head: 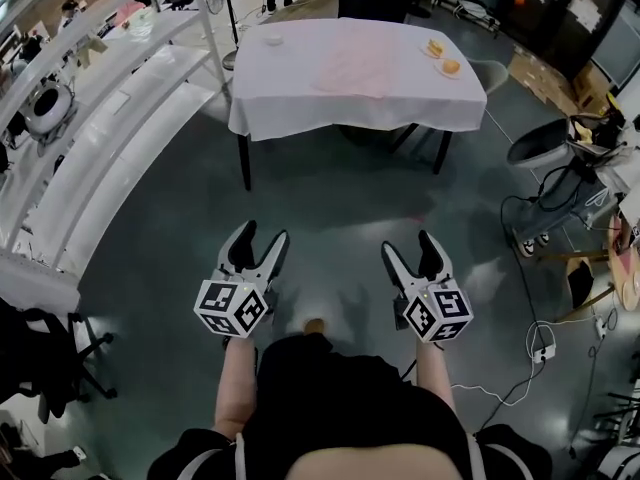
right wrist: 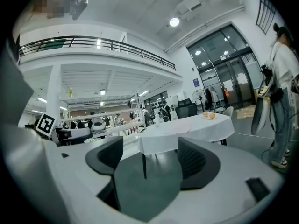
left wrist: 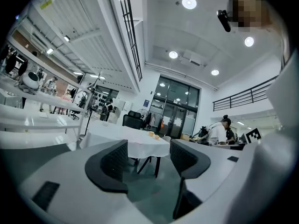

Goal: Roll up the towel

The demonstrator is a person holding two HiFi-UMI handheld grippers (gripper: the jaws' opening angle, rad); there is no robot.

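- The flat, pale pink cloth towel [head: 352, 66] lies spread on the white-clothed bench [head: 300, 118]. It is at twelve o'clock from you, well apart from both tools, and no rolling has begun.
- Small plates of round orange food [head: 450, 66] sit near the towel's three o'clock edge. A wide sweep on your right side could knock them.
- If you pinch too deep at the towel's edge, you may catch the bench's covering too and drag both.
- Your left hand-held gripper [head: 262, 236] and right hand-held gripper [head: 410, 248] hang side by side over the dark floor [head: 340, 198], pointing toward twelve.
- Each has its jaws spread wide and holds nothing.
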